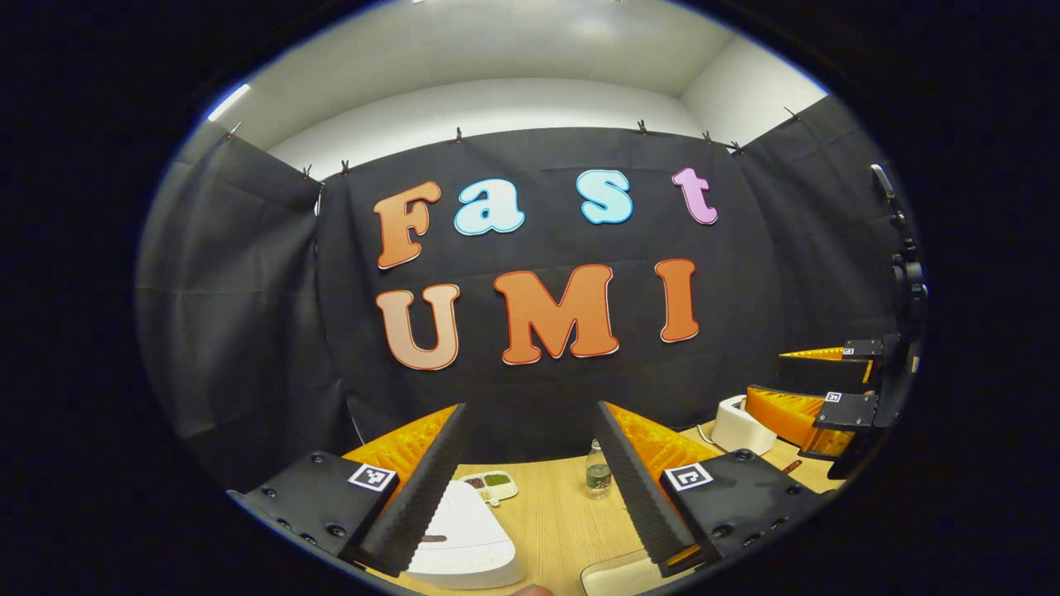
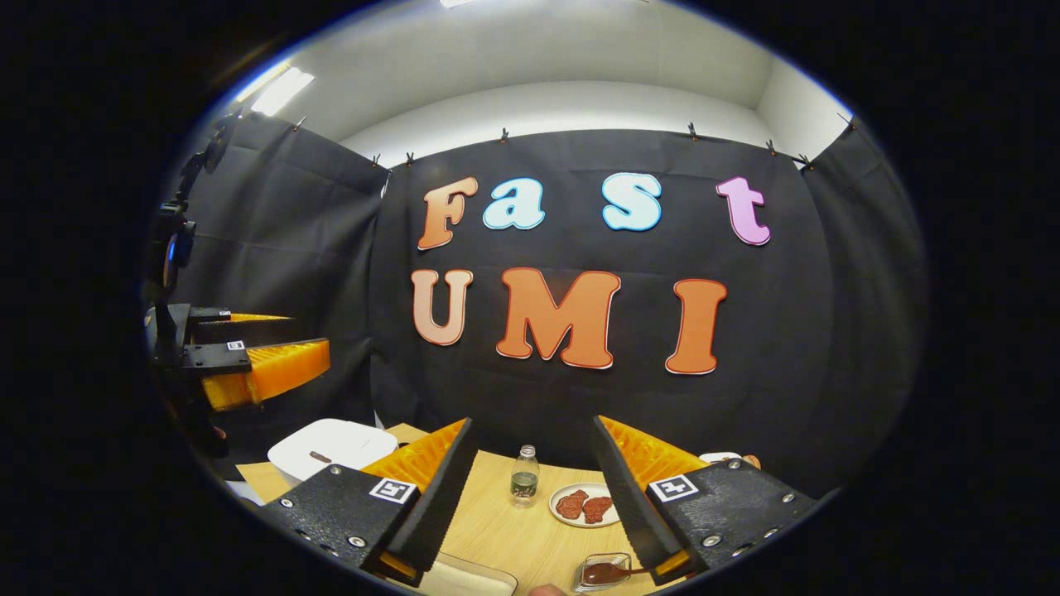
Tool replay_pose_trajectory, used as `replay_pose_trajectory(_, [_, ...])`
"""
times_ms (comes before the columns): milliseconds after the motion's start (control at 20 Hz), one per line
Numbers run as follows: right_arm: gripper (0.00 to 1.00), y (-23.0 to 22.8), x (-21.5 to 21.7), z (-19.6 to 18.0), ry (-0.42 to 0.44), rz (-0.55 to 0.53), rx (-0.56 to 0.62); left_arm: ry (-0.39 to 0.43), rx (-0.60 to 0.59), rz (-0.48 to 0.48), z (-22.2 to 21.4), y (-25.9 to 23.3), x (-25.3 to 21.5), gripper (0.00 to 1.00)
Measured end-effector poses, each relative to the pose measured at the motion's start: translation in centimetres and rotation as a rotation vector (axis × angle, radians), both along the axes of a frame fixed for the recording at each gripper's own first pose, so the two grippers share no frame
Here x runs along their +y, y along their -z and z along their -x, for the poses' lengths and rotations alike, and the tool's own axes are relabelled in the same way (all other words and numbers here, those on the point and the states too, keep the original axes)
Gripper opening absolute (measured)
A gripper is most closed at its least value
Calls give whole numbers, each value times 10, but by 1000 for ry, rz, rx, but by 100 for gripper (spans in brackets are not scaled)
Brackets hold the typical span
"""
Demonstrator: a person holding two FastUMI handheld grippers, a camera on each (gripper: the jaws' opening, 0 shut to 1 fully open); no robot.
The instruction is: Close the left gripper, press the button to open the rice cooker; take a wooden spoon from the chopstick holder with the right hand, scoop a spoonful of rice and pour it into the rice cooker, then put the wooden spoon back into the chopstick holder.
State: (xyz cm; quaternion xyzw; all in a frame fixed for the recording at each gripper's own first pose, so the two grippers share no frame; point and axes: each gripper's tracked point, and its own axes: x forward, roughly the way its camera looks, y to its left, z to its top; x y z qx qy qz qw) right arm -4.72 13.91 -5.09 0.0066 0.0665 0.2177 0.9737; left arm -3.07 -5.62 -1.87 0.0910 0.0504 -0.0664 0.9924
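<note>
1. Left gripper (image 1: 530, 488): held above the wooden table (image 1: 555, 513), fingers spread wide, nothing between them. In the right gripper view it appears at 9 o'clock (image 2: 319, 352), raised well above the table.

2. Right gripper (image 2: 530, 488): also above the table, fingers spread wide and empty. In the left gripper view it appears at 3 o'clock (image 1: 762, 389).

3. Rice cooker (image 1: 464, 538): white, lid down, at 6 to 7 o'clock in the left gripper view, partly behind that gripper's left finger. In the right gripper view it sits at 8 o'clock (image 2: 331, 447).

4. Small bottle (image 1: 598, 473): clear, upright, near the back of the table, at 6 o'clock in both views (image 2: 523, 478).

5. Divided dish (image 1: 493, 485): white, holding green and brown contents, just beyond the cooker.

6. Toaster-like white box (image 1: 739, 425): at 4 o'clock, near the far right edge of the table.

7. Plate (image 2: 584, 503): white, carrying red pieces, just right of the bottle.

8. Small glass dish (image 2: 603, 571): at 6 o'clock, holding a brown spoon-like item; cannot tell what it is.

9. Chopstick holder and wooden spoon: cannot be picked out with certainty.
</note>
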Motion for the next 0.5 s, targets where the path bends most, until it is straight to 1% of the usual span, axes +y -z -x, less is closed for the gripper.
replay_pose_trajectory(100, [87, -1, -5, 0, 16, 8, -7, -20, -15, -8, -1, -4, 11, 100])
replay_pose_trajectory(250, [87, 1, -10, 2, 25, 23, -1, -45, -4, -1, -1, -2, 22, 100])
replay_pose_trajectory(500, [87, 2, -12, 6, 44, 12, 8, -73, -19, -30, 2, -8, 37, 100])
